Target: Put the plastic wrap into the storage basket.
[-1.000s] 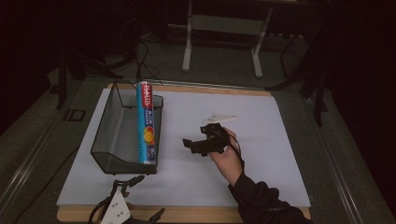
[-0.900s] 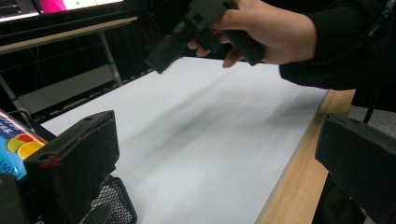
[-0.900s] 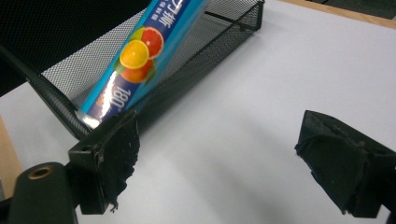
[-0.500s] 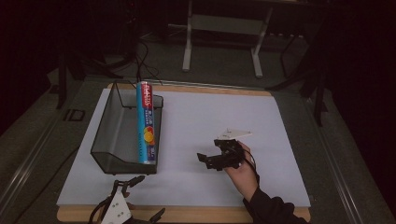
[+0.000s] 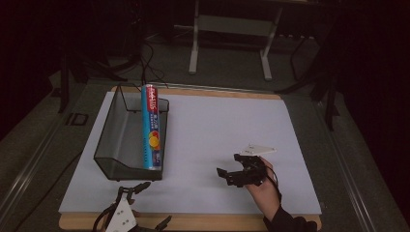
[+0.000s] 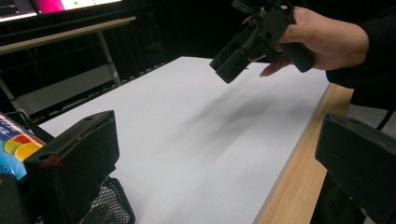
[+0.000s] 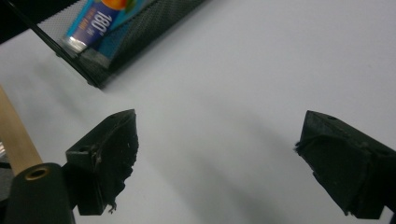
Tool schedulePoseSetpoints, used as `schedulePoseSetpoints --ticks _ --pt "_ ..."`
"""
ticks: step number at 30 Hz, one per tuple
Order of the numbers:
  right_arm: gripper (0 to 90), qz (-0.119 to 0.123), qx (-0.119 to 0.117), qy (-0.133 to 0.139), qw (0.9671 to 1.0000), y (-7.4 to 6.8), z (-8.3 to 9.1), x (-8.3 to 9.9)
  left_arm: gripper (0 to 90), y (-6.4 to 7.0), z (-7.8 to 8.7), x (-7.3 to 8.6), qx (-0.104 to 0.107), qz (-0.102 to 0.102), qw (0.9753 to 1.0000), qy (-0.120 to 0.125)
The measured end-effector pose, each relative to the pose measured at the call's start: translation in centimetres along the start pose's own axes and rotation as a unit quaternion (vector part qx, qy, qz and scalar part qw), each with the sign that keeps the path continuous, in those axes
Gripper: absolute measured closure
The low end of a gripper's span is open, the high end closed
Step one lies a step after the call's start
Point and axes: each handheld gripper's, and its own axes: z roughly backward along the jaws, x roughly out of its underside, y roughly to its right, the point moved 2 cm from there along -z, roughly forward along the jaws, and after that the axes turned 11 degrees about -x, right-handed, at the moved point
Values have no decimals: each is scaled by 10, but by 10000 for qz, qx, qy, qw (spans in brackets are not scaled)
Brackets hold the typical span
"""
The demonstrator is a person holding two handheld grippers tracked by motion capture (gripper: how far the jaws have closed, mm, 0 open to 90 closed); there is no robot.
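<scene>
A black mesh basket point(image 5: 116, 145) stands at the left of the white table top. A red and blue tube point(image 5: 151, 126) leans lengthwise against its right wall. A hand holds my right gripper point(image 5: 228, 165) open and empty above the near right of the sheet, its jaws aimed left toward the basket. In the right gripper view the jaws point(image 7: 224, 154) are spread wide over bare sheet, with the basket point(image 7: 144, 35) and the tube's end point(image 7: 93, 21) beyond. My left gripper point(image 5: 154, 205) lies open on the table's near edge. In the left gripper view, its jaws point(image 6: 215, 158) frame the right gripper point(image 6: 247, 44).
A white sheet point(image 5: 222, 121) covers the wooden table, whose edge point(image 5: 203, 221) shows at the front. A metal stand point(image 5: 232, 29) and cables lie on the floor behind. The sheet between basket and right gripper is bare.
The right gripper has drawn back from beside the basket toward the near right of the table. The left gripper, basket and tube have not moved.
</scene>
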Motion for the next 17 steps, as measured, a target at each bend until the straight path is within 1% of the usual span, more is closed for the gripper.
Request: schedulePoseSetpoints --ticks 1,2,4,7,11,15,17 --pt "119 -1 27 98 9999 1 3 2 5 0 0 0 7 6 10000 1" --pt "119 -23 84 123 9999 3 6 2 5 0 0 0 6 -1 10000 -5" --pt "119 -65 104 201 9997 5 11 3 5 1 0 0 15 -11 10000 -6" --pt "119 52 287 149 9995 8 11 6 5 0 0 0 24 -1 10000 -3" --pt "119 -17 306 71 9995 13 7 10 5 0 0 0 31 21 10000 13" --pt "119 38 308 -33 9995 17 0 14 5 0 1 0 25 14 10000 16" --pt "119 66 277 -27 9996 17 -2 14 5 0 1 0 27 12 10000 16"
